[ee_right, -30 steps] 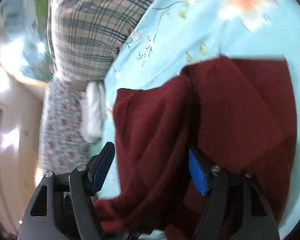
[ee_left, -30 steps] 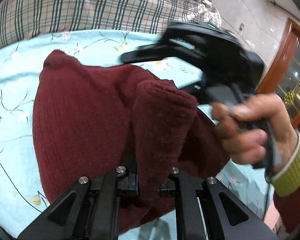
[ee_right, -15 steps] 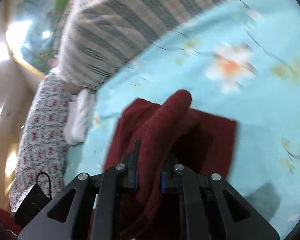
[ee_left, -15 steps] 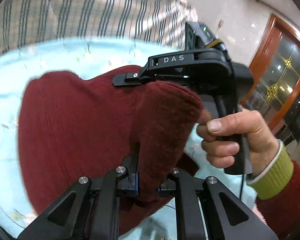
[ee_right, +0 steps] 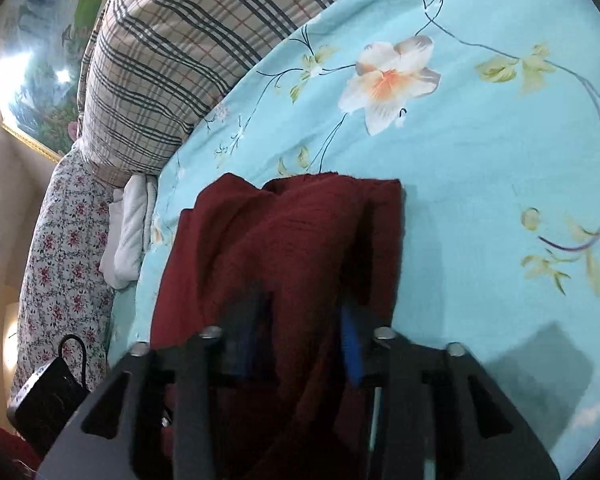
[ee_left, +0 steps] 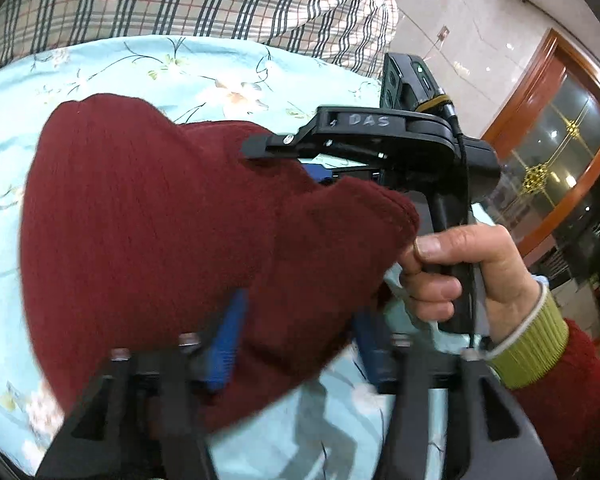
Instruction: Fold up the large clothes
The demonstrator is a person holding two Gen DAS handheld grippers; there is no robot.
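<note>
The left tongs [ee_left: 296, 340] are seen released, the blue pads spread with maroon knit lying loosely between them; half a second ago the same pads were clenched on a raised fold of the maroon sweater [ee_left: 160, 240]. The right tongs [ee_right: 304, 336] have likewise been opened: their pads, pinched on a ridge of cloth half a second ago, now stand apart with the fabric slack between them. In the left wrist view the right tongs are visible at about 1 o'clock, gripped by the person's right hand [ee_left: 472, 272], their fingers lying over the far edge of the garment.

The sweater has been lowered onto the light blue floral bed sheet [ee_right: 500, 160]. In the right wrist view it is spread from the centre toward 7 o'clock as a layered, roughly rectangular bundle, its far edge fairly straight at 12 o'clock of the tongs. A plaid quilt [ee_right: 188, 52] is bunched at 11 o'clock, well apart from it, and a white cloth [ee_right: 128, 236] is tucked at 9 o'clock beside the sheet's edge.

The double release suggests that one fold has just been laid down. The bundle looks lumpy, with a hump left near the left tongs, so further smoothing or another fold is probably wanted. Some blur in both views means the exact pad contact cannot be told.
</note>
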